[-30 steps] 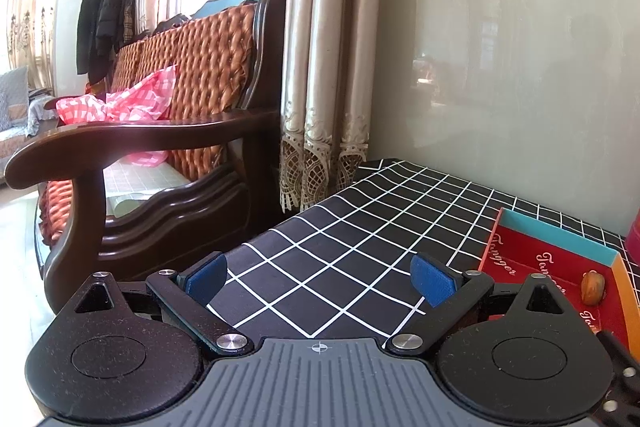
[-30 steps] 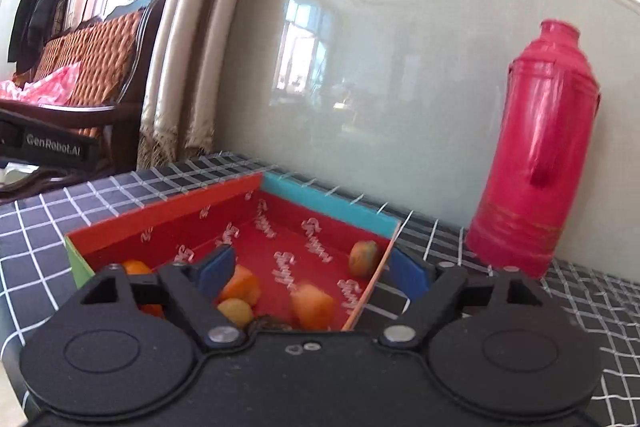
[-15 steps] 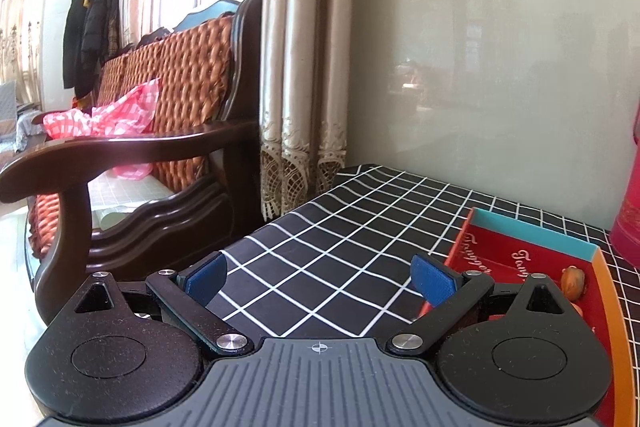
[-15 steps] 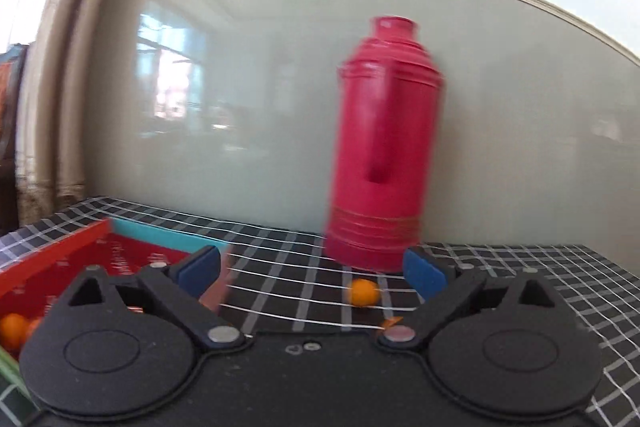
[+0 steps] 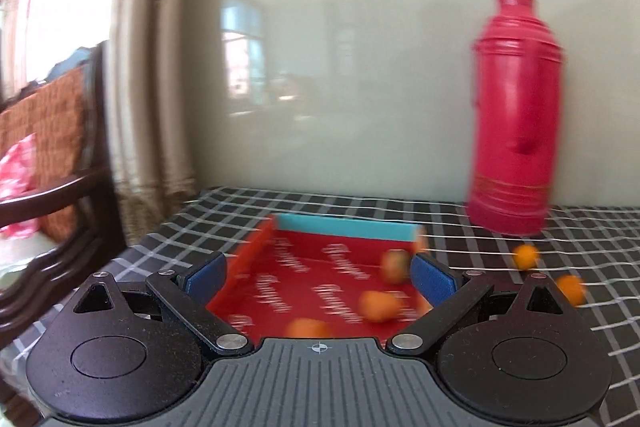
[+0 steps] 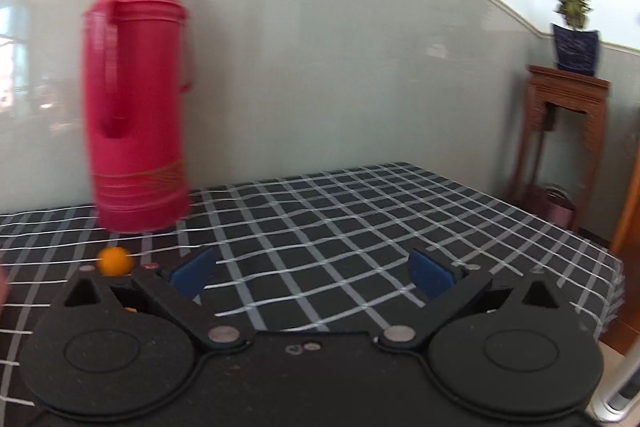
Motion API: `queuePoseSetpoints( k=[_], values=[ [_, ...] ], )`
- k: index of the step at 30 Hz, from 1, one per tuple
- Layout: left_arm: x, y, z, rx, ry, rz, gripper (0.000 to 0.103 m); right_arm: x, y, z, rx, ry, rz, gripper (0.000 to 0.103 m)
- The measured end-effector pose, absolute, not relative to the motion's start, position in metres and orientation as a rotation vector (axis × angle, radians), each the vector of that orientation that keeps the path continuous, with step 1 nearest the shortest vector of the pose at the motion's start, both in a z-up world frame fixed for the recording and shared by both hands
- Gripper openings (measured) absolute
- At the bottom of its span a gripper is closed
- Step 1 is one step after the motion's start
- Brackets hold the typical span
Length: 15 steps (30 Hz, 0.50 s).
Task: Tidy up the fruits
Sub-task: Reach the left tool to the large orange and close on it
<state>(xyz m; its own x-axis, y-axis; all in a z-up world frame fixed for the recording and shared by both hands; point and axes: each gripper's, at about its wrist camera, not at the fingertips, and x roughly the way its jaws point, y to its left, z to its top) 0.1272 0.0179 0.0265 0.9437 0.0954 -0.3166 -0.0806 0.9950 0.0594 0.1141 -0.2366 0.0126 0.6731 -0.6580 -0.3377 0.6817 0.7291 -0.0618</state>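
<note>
A red tray (image 5: 320, 267) with a teal far wall lies on the black checked table and holds several small orange fruits (image 5: 378, 305). My left gripper (image 5: 320, 277) is open and empty, just in front of the tray. Two loose orange fruits (image 5: 526, 255) lie on the cloth right of the tray, near the red thermos (image 5: 516, 131). In the right wrist view one orange fruit (image 6: 115, 261) lies in front of the thermos (image 6: 136, 95), left of my right gripper (image 6: 312, 273), which is open and empty over bare cloth.
A wooden armchair (image 5: 52, 163) and curtains (image 5: 148, 67) stand left of the table. A wooden side stand with a potted plant (image 6: 572, 23) is at the far right. The table's right edge (image 6: 600, 259) drops off near it.
Both grippers have swung to the right. The left view now faces the tray and thermos instead of the armchair. The right view has left the tray and faces the thermos and bare cloth.
</note>
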Motion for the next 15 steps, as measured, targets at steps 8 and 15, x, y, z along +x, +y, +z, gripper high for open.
queuePoseSetpoints(
  k=[8,15],
  values=[
    [0.142,-0.091,0.017,0.142,0.355,-0.144,0.098,0.088,-0.284,0.011,0.089,0.350,-0.867,0.097],
    [0.158,-0.148,-0.007,0.190,0.408,-0.235,0.097,0.060,-0.304,0.015,0.066,0.309,-0.889,0.097]
  ],
)
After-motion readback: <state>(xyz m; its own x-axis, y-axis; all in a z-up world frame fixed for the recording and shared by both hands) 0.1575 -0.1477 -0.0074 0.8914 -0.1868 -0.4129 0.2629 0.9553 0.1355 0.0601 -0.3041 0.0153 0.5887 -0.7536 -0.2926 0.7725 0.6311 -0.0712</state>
